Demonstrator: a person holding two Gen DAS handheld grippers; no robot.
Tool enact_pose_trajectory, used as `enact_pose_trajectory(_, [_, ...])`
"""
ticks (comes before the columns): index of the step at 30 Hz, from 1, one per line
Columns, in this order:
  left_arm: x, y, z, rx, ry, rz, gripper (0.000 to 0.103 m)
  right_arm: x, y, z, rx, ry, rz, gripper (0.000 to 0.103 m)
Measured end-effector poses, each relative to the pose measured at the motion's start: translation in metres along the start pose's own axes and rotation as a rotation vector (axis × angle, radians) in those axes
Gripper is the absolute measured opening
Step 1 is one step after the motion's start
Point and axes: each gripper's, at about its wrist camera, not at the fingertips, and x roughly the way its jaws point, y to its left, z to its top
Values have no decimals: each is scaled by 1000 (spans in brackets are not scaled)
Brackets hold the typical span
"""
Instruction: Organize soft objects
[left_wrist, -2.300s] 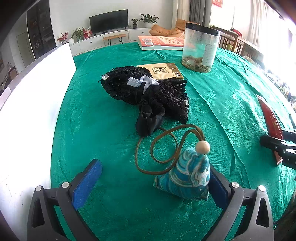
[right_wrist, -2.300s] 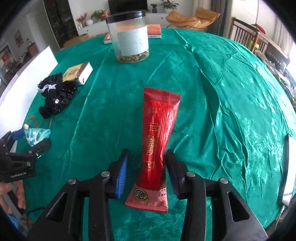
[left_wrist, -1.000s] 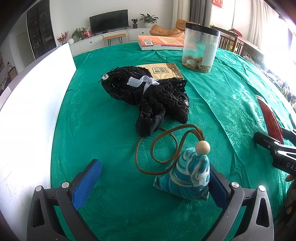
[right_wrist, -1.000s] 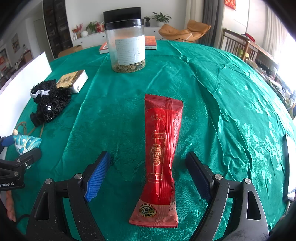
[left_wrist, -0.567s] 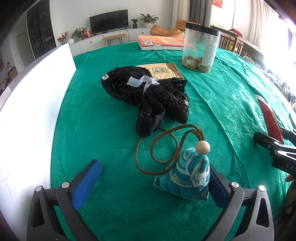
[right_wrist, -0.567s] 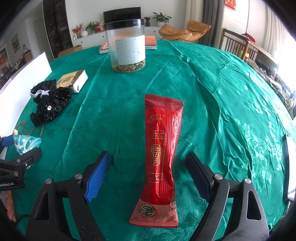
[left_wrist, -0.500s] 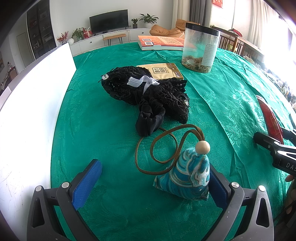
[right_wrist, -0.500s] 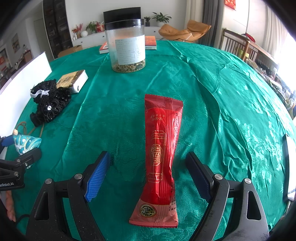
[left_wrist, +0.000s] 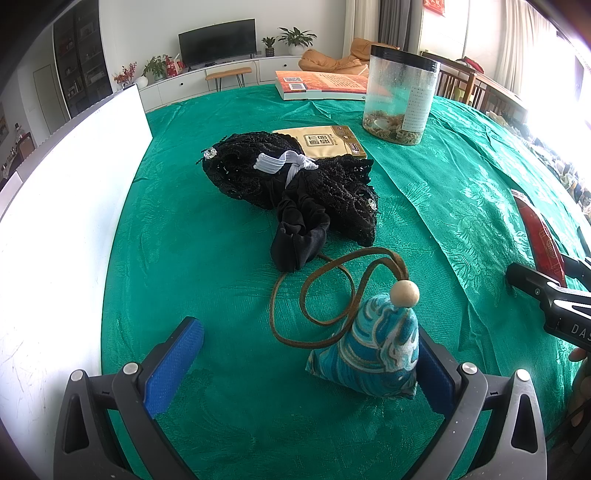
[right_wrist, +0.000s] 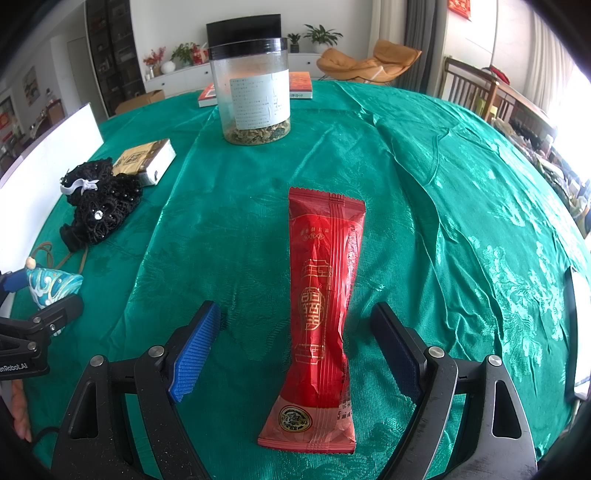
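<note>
A blue patterned pouch (left_wrist: 373, 350) with a wooden bead and a brown cord lies on the green tablecloth, resting against the right finger of my open left gripper (left_wrist: 303, 365). Beyond it sits a heap of black lace fabric (left_wrist: 295, 184) with a white band. The pouch (right_wrist: 51, 286) and the lace (right_wrist: 99, 206) also show at the left of the right wrist view. A long red packet (right_wrist: 321, 306) lies flat between the wide-apart fingers of my open right gripper (right_wrist: 295, 350), touching neither pad.
A clear jar with a black lid (right_wrist: 251, 88) stands at the back, with an orange book (left_wrist: 321, 85) behind it. A tan box (right_wrist: 146, 160) lies beside the lace. A white board (left_wrist: 55, 206) borders the table's left side. A dark flat object (right_wrist: 576, 332) lies at the right edge.
About two seconds ago the right gripper's fingers were close around the red packet; they have since spread wide and let it lie flat. Nothing has moved in the last second. The left gripper stayed put.
</note>
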Motion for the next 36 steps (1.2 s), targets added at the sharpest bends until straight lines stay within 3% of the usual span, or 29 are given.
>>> enact_pose_trajectory(18, [0, 0, 0, 0, 1, 0, 103, 0, 0, 0, 0, 0, 0, 86])
enact_pose_trajectory(23, [-6, -1, 1, 21, 80, -46, 103, 0, 0, 1, 2, -1, 3, 86])
enact_pose_trajectory(25, [-14, -1, 0, 14, 68, -77, 103, 0, 0, 1, 2, -1, 2, 86])
enact_pose_trajectory(28, [-18, -10, 2, 51, 55, -53, 102, 0, 0, 1, 3, 0, 2, 86])
enact_pose_trajectory(30, [-17, -19, 3, 75, 53, -39, 97, -1, -1, 0, 5, 0, -6, 85])
enact_pose_trajectory(31, [-14, -23, 4, 82, 59, -30, 88, -2, -2, 0, 8, 1, -8, 85])
enact_pose_trajectory(32, [-12, -26, 4, 86, 69, -24, 73, -3, -2, -1, 12, 3, -9, 85])
enact_pose_trajectory(33, [-12, -27, 5, 77, 54, -47, 65, -4, -3, -1, 18, 2, -7, 84])
enact_pose_trajectory(34, [-14, -28, 6, 72, 38, -34, 39, -5, -4, -1, 25, -5, 5, 83])
enact_pose_trajectory(35, [-15, -29, 7, 73, 34, -20, 38, -7, -6, -1, 37, -11, 28, 76])
enact_pose_trajectory(36, [-16, -28, 8, 63, 31, -28, 38, -8, -9, -1, 52, -16, 52, 62])
